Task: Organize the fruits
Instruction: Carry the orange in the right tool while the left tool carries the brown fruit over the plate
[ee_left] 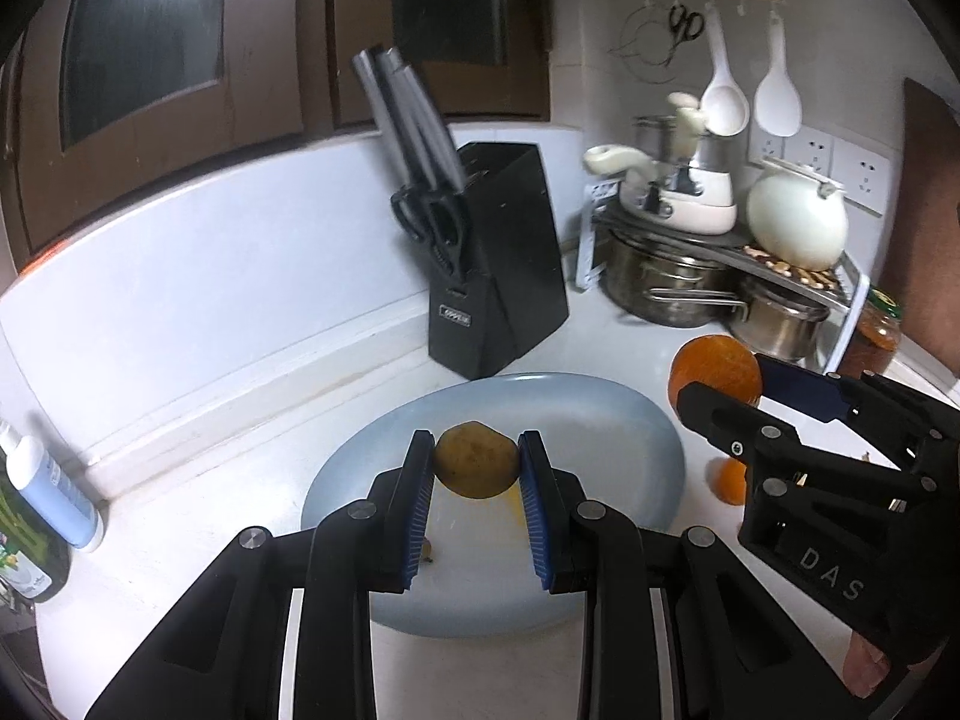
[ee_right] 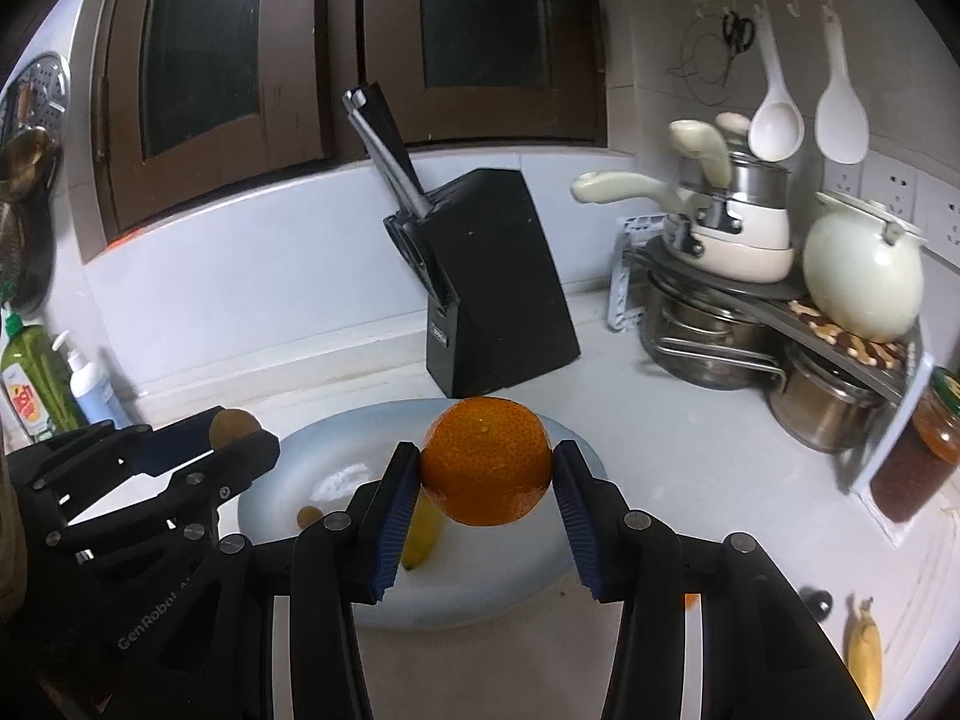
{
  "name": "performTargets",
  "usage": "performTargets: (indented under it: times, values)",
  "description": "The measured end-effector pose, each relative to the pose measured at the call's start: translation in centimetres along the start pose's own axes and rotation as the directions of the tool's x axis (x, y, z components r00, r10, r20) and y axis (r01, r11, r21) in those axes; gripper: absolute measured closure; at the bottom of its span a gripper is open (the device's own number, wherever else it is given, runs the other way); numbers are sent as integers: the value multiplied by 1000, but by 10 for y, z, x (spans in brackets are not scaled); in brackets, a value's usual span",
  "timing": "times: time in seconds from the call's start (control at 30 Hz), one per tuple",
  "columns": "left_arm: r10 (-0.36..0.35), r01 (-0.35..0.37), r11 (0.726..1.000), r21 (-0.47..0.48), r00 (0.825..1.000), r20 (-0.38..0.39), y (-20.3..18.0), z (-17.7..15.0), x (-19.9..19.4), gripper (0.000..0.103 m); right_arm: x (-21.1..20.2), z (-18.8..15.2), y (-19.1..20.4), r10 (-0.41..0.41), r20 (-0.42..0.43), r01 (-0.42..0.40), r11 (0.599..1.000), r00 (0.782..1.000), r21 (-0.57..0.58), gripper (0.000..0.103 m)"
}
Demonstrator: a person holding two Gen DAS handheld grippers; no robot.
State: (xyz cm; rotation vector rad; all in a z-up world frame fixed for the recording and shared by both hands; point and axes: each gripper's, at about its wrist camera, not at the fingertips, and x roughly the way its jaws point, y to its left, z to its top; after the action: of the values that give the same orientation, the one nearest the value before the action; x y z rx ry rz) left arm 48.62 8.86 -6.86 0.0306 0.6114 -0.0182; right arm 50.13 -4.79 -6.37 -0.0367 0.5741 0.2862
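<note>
My left gripper point(ee_left: 477, 445) is shut on a small brownish-yellow round fruit point(ee_left: 476, 468), held just above a pale blue oval plate point(ee_left: 618, 414). My right gripper point(ee_right: 487, 450) is shut on a large orange point(ee_right: 486, 480) over the same plate point(ee_right: 528, 576). In the right wrist view a yellow banana point(ee_right: 425, 534) and a small brown fruit point(ee_right: 308, 516) lie on the plate. In each view the other gripper shows at the side: the right gripper point(ee_left: 723, 381) with the orange point(ee_left: 714, 363), and the left gripper point(ee_right: 237, 429) with the brown fruit point(ee_right: 231, 423). A second orange point(ee_left: 728, 481) sits on the counter.
A black knife block point(ee_right: 498, 294) stands behind the plate. Stacked pots on a rack point(ee_right: 714, 336) and a jar point(ee_right: 918, 456) fill the back right corner. Another banana point(ee_right: 864, 654) lies on the counter at the right. Bottles point(ee_left: 54, 480) stand at the left.
</note>
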Motion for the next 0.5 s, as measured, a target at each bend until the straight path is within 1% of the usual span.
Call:
performTargets:
  times: [0.13, 0.33, 0.5]
  values:
    - [16, -16, 1000, -5, 1000, -26, 7, 2, 18, 75, 23, 4, 3, 15, -34, -15, 1000, 999, -8, 56]
    - [32, -32, 999, 0, 996, -80, 15, 2, 45, 75, 57, 6, 0, 12, -93, -13, 1000, 996, -11, 56]
    - [21, -23, 1000, -18, 991, -131, 20, 3, 68, 75, 84, 9, -4, 5, -152, -6, 1000, 988, -9, 56]
